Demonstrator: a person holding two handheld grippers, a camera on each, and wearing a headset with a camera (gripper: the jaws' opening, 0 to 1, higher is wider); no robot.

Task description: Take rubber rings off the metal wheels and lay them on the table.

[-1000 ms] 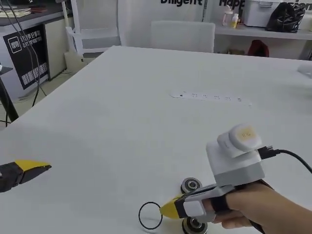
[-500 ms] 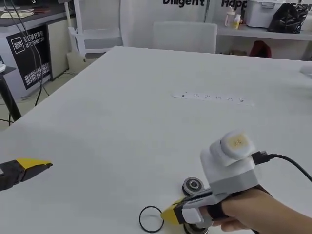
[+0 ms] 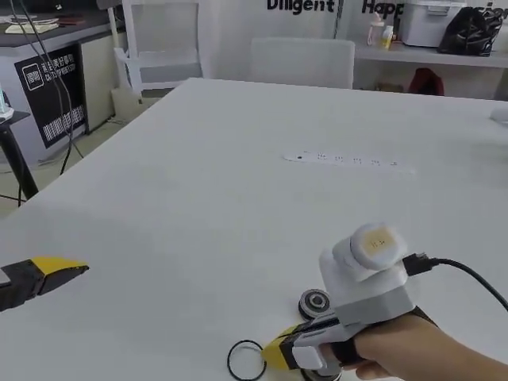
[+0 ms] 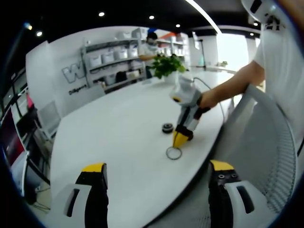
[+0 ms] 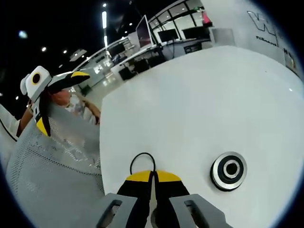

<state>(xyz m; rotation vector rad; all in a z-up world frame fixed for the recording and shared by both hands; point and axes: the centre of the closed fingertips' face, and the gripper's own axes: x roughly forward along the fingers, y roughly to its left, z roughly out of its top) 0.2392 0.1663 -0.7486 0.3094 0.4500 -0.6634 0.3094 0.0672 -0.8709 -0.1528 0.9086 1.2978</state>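
Right gripper (image 3: 276, 355) sits low at the worktop's (image 3: 238, 198) near edge, jaws pressed together, apparently pinching something thin. Left gripper (image 4: 157, 166) hangs wide apart by the left edge. A metal wheel (image 3: 315, 302), probably heavy and rigid, stands just beside. The rubber ring (image 3: 246, 359) lies flat at the right gripper's tips. It looks light and floppy, best held by its cord.
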